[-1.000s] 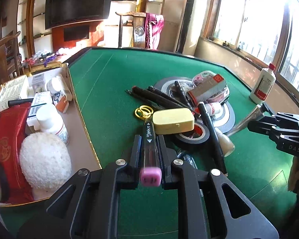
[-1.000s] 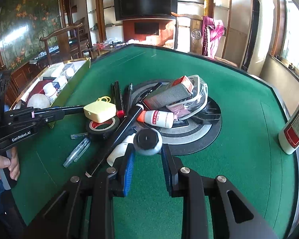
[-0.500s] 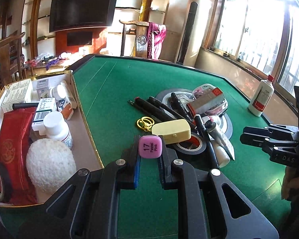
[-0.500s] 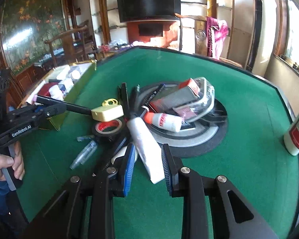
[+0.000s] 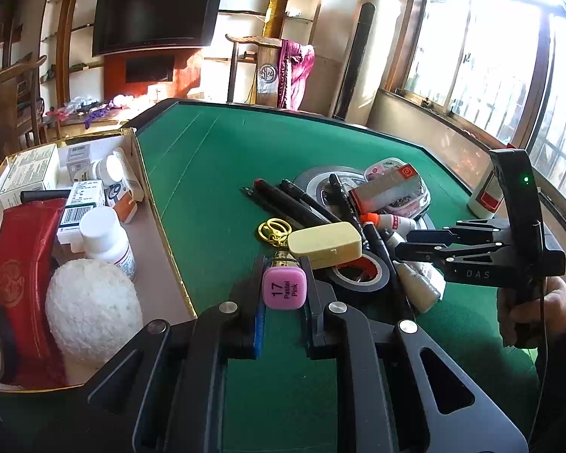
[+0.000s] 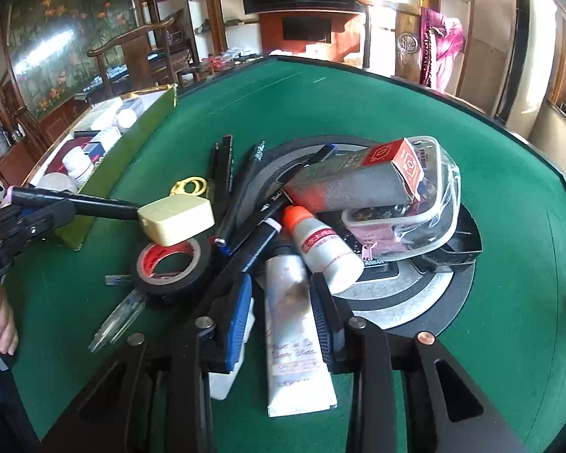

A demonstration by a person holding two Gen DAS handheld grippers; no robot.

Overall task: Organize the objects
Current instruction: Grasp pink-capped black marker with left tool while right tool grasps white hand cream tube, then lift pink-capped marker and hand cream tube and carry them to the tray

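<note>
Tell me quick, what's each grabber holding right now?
Left gripper: closed on the pink-capped marker.
Right gripper: fingers around the white tube; whether they pinch it cannot be told.
</note>
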